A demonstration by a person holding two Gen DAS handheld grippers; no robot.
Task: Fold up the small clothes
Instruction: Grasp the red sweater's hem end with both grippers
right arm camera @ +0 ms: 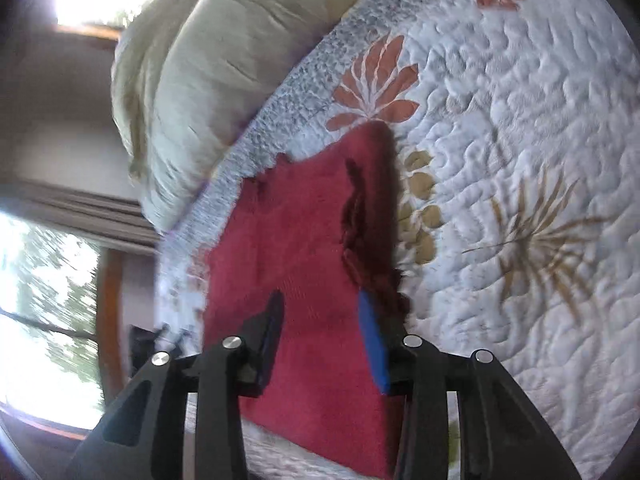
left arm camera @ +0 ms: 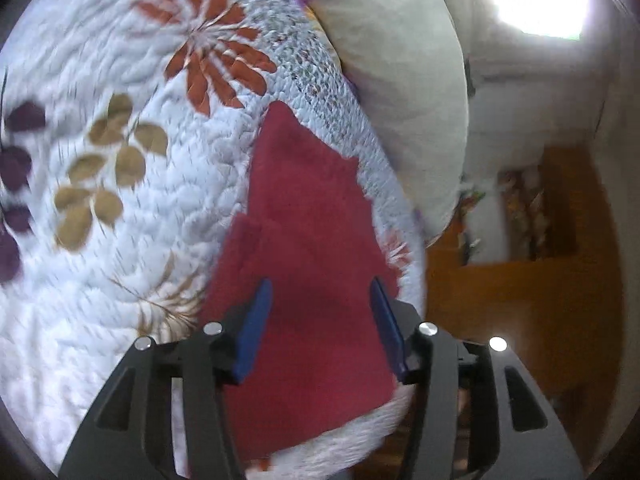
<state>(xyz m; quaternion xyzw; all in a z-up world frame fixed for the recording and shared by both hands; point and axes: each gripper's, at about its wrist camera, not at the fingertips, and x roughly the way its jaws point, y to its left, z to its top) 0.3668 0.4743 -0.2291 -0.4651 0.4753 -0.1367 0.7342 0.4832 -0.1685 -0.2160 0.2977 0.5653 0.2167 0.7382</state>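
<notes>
While both pairs of blue-padded fingers stand spread with nothing between them, the red cloth (left arm camera: 312, 240) shows in the gap of each. The left gripper (left arm camera: 322, 292) hangs over the near part of the cloth, one finger (left arm camera: 256, 328) over its left portion and the other by its right edge; whether the tips touch the fabric cannot be told. The right gripper (right arm camera: 320, 304) is likewise parted over the same red cloth (right arm camera: 288, 264), its right finger (right arm camera: 372, 344) close to a raised, darker crease that runs along the cloth's right side. The cloth lies flat on a bed, on a white quilt (left arm camera: 120, 272) printed with rust, tan and purple leaf shapes, near the quilt's grey patterned border and the edge of the bed. In the left view a smaller folded layer shows at the cloth's left side. Beyond the border rests a pale pillow (left arm camera: 392, 80), seen also in the right view (right arm camera: 224, 60). Past the bed edge the left view shows brown wooden furniture (left arm camera: 520, 300) and a bright window, while the right view shows windows (right arm camera: 44, 300) at its left. Both views are somewhat blurred.
</notes>
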